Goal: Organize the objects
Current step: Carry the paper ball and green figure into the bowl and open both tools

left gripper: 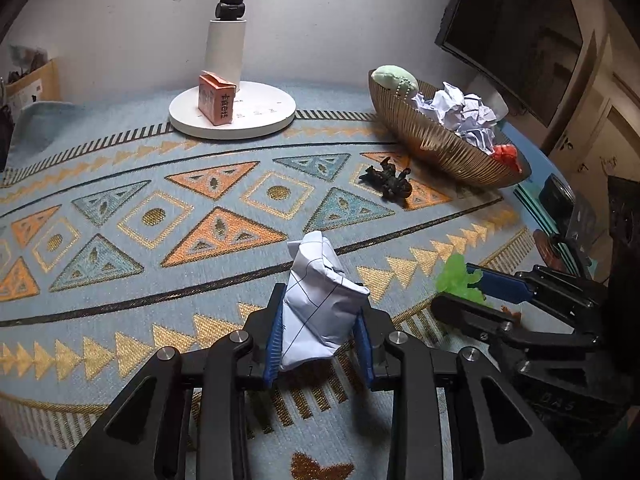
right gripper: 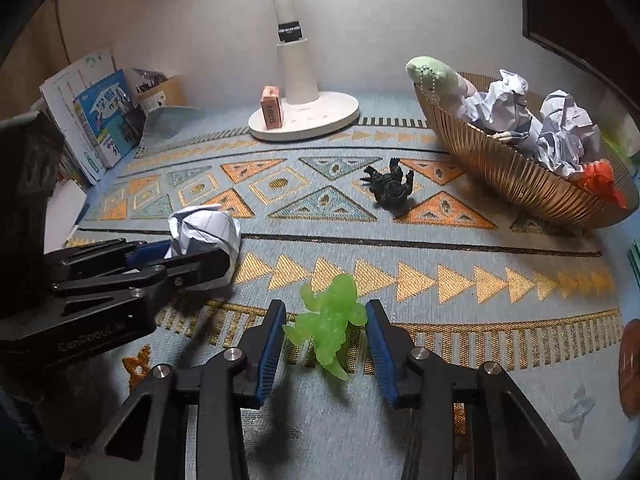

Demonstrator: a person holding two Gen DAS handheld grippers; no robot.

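1. We see a crumpled paper ball (left gripper: pixel 320 304) clamped between the blue pads of the left tongs (left gripper: pixel 320 340), low over the patterned cloth (left gripper: pixel 160 248) that covers the desk.
2. A translucent green dinosaur figure (right gripper: pixel 330 320) sits between the fingers of the right tongs (right gripper: pixel 326 334); one pad (right gripper: pixel 376 340) is just beside its arm and the other (right gripper: pixel 270 344) stands a little off its tail side, so we read these tongs as apart and not gripping.
3. The two tongs work side by side, the left one's paper ball to the left of the green figure in the right wrist view.
4. Farther out on the cloth, a small black dinosaur figure (right gripper: pixel 390 186) lies on its back in the open stretch between the tongs and the bowl.
5. A ribbed golden bowl (left gripper: pixel 436 140) stands at the far right, holding several crumpled papers (left gripper: pixel 464 114), a pale green plush (left gripper: pixel 394 78) at its far end and a red toy (left gripper: pixel 508 156) at its near end.
6. At the back centre a white lamp base (left gripper: pixel 256 116) carries a small orange box (left gripper: pixel 214 98) standing beside the lamp's stem.
7. Books (right gripper: pixel 100 120) lean at the far left edge, and a dark monitor (left gripper: pixel 516 36) hangs at the upper right.
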